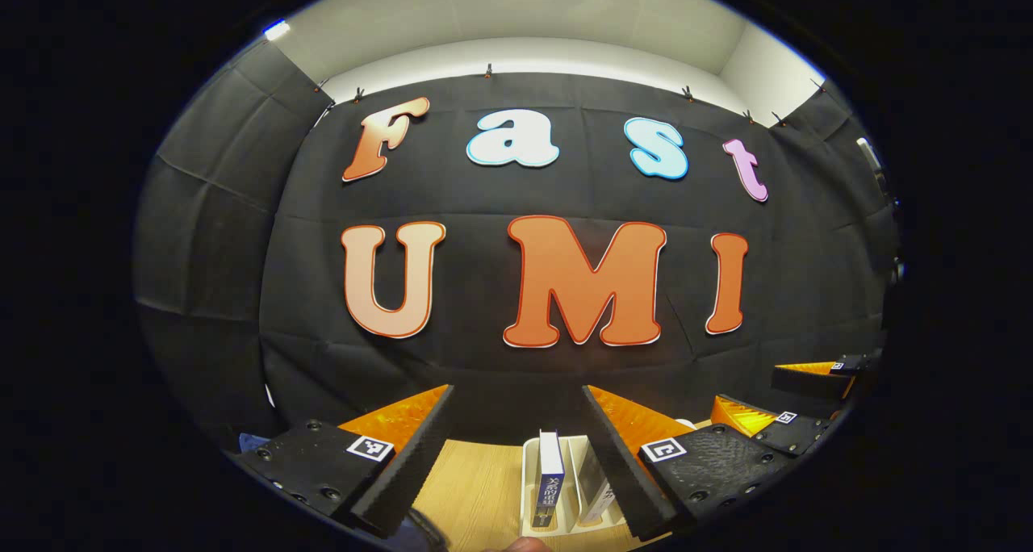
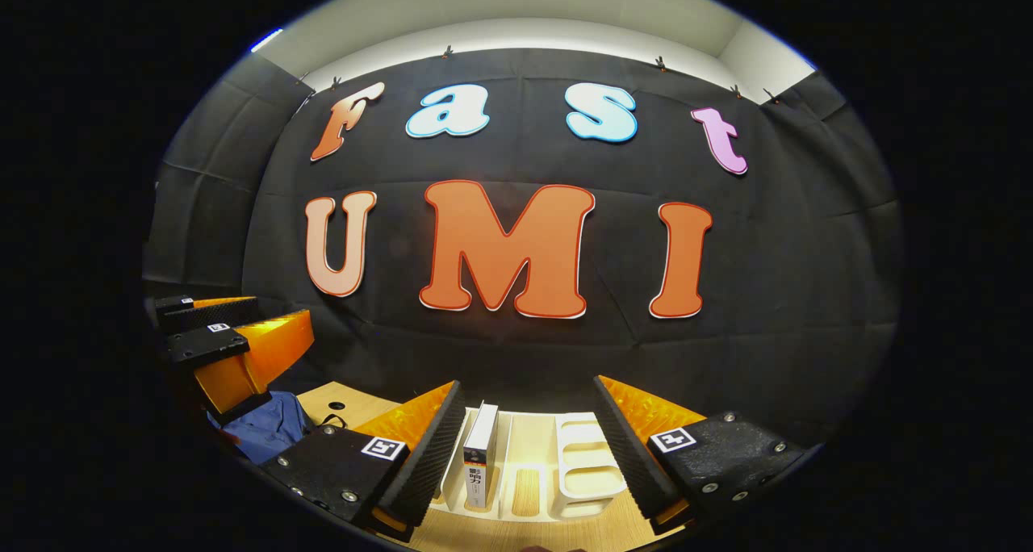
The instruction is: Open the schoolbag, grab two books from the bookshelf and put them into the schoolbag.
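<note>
Both grippers hover above the table, aimed at the booth wall, nothing in hand. The left gripper has its jaws wide apart and empty; the right gripper is the same.

The bookshelf, a white slotted rack, stands on the table straight ahead of the right gripper, between its fingers. One book stands upright in the rack's left slot, spine facing the camera. The schoolbag, blue fabric, lies left of the rack, under the left gripper.

Judged step: the bag comes first, and it is not yet touched. Lower the left gripper onto the bag's zipper pull or flap, since that gripper is nearest, and use the right to pin the fabric. Whether the bag is already open can't be told.

The left gripper view shows a second book right of the blue-spined one in the rack, with the right gripper off right of the rack. The right gripper view gives the bag and the rack's empty right slots.
</note>
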The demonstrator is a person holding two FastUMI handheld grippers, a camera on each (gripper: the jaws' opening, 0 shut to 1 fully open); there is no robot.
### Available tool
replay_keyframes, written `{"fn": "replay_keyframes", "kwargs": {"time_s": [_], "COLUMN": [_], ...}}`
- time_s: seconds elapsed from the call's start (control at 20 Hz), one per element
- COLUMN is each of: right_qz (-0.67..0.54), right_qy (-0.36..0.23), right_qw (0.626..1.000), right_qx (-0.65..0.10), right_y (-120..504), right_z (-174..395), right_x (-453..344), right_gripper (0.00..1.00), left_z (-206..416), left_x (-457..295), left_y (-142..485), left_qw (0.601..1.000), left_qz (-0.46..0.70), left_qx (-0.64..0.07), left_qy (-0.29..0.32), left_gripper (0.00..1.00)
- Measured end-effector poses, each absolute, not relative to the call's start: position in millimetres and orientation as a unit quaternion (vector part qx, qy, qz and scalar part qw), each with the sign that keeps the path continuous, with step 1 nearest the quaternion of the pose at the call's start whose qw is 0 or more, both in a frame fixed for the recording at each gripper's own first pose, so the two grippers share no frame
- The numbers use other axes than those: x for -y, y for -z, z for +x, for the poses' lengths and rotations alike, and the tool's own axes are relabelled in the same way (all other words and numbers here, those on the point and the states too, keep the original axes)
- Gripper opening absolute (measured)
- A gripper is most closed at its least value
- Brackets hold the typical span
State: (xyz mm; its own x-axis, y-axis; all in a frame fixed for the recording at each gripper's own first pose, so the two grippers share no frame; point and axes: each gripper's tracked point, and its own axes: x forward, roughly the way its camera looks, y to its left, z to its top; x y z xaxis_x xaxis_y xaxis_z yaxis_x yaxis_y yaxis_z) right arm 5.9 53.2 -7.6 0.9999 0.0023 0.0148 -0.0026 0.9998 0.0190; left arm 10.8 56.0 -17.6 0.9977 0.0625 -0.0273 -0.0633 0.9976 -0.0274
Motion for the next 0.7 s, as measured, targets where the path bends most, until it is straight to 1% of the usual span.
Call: {"fn": "replay_keyframes", "kwargs": {"time_s": [0.4,0.7], "right_qz": [0.003,0.003], "right_qy": [-0.001,0.0], "right_qw": [1.0,1.0], "right_qx": [0.006,-0.007], "right_y": [7.9,18.1], "right_z": [3.4,1.5], "right_x": [-58.3,-59.9], "right_gripper": [0.94,0.94], "left_z": [6.0,1.2], "left_x": [-60.2,-64.9], "left_y": [18.9,28.2], "left_qw": [0.999,0.999], "left_qz": [-0.017,-0.017], "left_qx": [-0.014,-0.03], "left_qy": [-0.035,-0.04], "left_gripper": [0.96,0.95]}}
